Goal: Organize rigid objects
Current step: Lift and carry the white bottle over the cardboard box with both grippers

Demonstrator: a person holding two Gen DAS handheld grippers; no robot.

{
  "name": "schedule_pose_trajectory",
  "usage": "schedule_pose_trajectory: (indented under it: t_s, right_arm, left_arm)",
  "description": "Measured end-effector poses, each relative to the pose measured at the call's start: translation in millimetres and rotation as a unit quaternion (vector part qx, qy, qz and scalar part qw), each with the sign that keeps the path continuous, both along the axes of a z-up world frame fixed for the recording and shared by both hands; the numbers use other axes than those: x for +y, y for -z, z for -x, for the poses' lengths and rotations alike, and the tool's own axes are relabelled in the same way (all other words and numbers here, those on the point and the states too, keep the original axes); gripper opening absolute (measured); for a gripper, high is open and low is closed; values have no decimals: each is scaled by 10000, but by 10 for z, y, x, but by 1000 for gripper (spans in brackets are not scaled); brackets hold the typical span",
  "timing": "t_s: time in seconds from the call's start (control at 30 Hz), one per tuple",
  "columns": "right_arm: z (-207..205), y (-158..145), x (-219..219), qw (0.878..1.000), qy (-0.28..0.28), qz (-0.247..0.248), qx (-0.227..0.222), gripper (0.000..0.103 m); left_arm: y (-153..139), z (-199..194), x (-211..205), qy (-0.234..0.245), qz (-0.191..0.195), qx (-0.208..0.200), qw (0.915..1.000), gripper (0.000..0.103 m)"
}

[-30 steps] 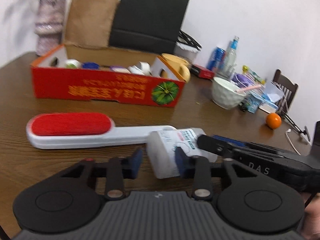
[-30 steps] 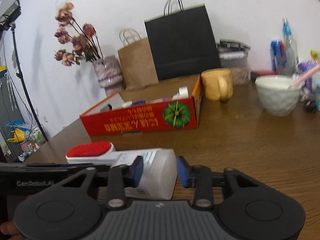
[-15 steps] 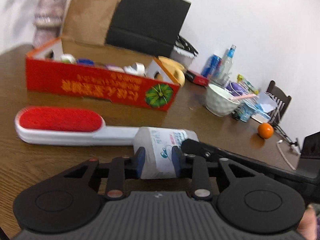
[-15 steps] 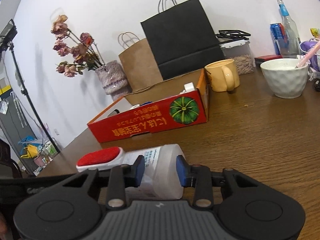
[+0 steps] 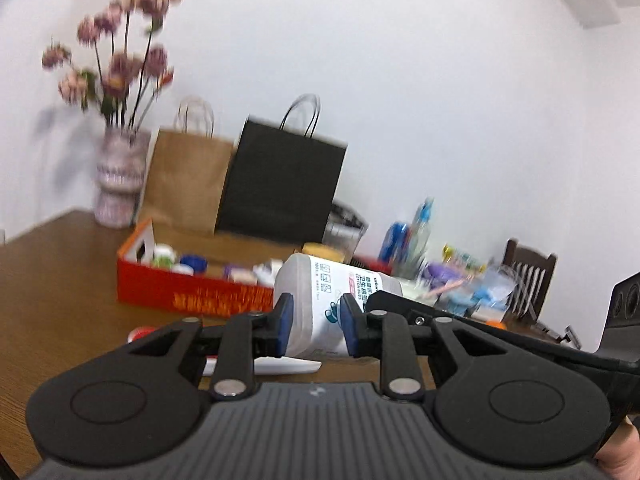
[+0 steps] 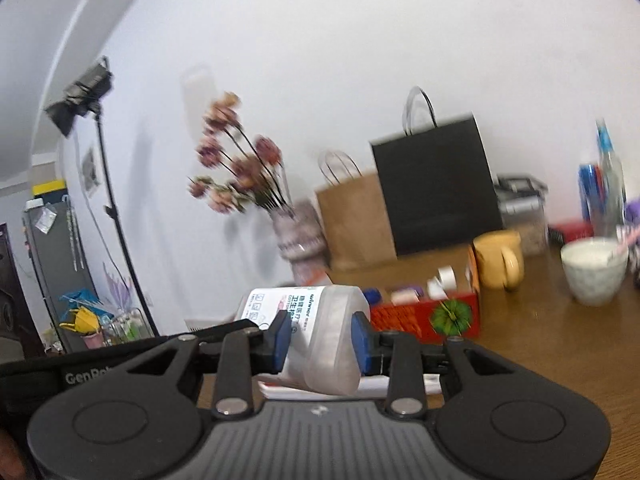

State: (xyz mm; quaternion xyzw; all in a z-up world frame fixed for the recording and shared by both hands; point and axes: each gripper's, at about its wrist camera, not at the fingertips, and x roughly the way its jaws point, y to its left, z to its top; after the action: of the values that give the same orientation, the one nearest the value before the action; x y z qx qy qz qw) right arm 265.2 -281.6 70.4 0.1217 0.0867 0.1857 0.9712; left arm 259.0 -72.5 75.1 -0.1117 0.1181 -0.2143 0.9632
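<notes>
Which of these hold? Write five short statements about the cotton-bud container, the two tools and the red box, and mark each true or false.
1. Both tools grip the cotton-bud container. True.
2. The container stands upright on the table. False: it is held tilted, above the table.
3. The red box holds small items. True.
4. The yellow mug sits inside the red box. False: it stands beside it.
5. The left tool is empty. False: it is shut on the container, as is the right tool.

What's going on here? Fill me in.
A person holds a gripper in each hand, and both the left gripper and the right gripper are clamped on one white cotton-swab container, which is lifted off the wooden table. The red box of small items sits just beyond.
</notes>
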Motion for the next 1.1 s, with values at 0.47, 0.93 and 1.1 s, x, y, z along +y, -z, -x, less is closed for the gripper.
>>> schedule_pose_trajectory:
  t_s: [0.47, 0.93, 1.1]
  right_arm:
    - [449, -389, 336, 9987, -107, 156, -474, 32]
    - [-1630, -951, 291, 9990, -424, 121, -88, 32]
    - [-2602, -736, 285, 9974, -519, -7, 497, 32]
  left_arm:
    - [-318, 487, 328, -92, 61, -628, 9980, 25]
    - [-864, -1428, 400, -3, -220, -567, 9981, 23]
    - [-671, -2363, 511, 120, -172, 111, 9997, 23]
